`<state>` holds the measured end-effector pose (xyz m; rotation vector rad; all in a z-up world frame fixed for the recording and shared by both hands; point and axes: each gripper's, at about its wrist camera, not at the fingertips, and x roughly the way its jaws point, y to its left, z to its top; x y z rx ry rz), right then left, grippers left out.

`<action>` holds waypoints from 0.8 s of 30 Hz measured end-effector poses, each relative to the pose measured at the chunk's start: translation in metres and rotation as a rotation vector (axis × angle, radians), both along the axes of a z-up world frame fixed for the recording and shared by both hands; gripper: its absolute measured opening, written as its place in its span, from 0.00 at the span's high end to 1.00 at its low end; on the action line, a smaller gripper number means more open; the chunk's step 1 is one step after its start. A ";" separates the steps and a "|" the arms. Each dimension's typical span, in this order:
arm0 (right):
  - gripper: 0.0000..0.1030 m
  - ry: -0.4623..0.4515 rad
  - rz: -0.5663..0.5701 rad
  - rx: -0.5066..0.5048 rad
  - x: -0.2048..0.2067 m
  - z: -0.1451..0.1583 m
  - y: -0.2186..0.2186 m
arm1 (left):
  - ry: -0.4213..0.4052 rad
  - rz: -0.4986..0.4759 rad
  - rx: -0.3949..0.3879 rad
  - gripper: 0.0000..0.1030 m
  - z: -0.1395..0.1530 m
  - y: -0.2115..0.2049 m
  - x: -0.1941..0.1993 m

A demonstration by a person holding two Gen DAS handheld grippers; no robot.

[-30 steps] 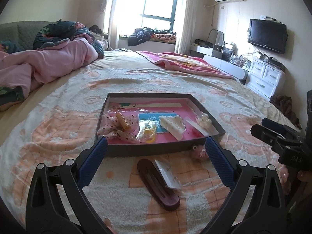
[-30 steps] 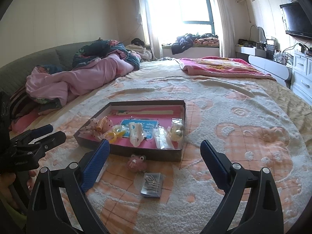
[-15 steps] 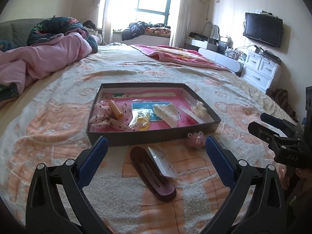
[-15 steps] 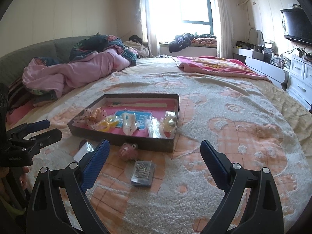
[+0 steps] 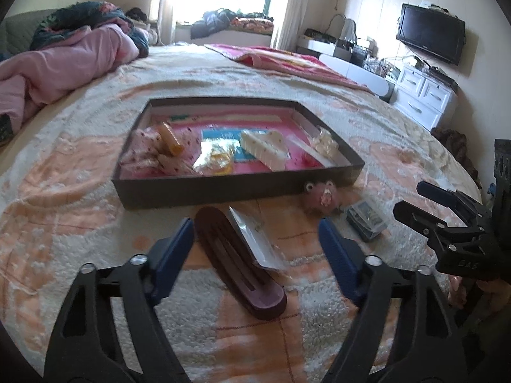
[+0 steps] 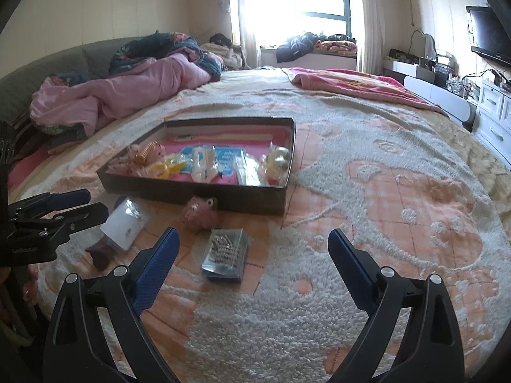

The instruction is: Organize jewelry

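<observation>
Left gripper (image 5: 257, 249): blue ribbed pads on black arms, jaws closing, not yet pressing on anything. Between them, low centre of the left view, a long dark maroon clip (image 5: 238, 263), smooth and glossy, rounded ends, lying on the blanket (image 5: 64, 223). A clear plastic sleeve (image 5: 255, 242) rests partly over the clip's right edge.

Right gripper (image 6: 254, 263): same build, jaws wide apart, nothing held. Just ahead of them, a small clear packet (image 6: 225, 253) of metal pins; contents too fine to tell apart.

Pink pig-shaped piece (image 6: 199, 214), soft-looking, sits against the front wall of the tray (image 5: 223, 190). Tray is shallow, dark-walled, rectangular, pink-lined, mid-frame in both views. Inside: orange coil (image 5: 171, 137), spotted pink fabric pieces, yellow rings in film, cream claw clip (image 5: 263, 148), pale pearly cluster at the right end. Items overlap; several are blurred.

Blanket is thick looped pile, cream and peach. Gripper arms cut off at the lower edge.
</observation>
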<state>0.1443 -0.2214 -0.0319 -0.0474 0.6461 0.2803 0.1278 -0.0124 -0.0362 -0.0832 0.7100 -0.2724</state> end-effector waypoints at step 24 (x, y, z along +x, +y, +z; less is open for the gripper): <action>0.48 0.113 0.067 -0.061 0.023 -0.039 0.028 | 0.138 -0.046 -0.026 0.82 -0.026 -0.015 0.022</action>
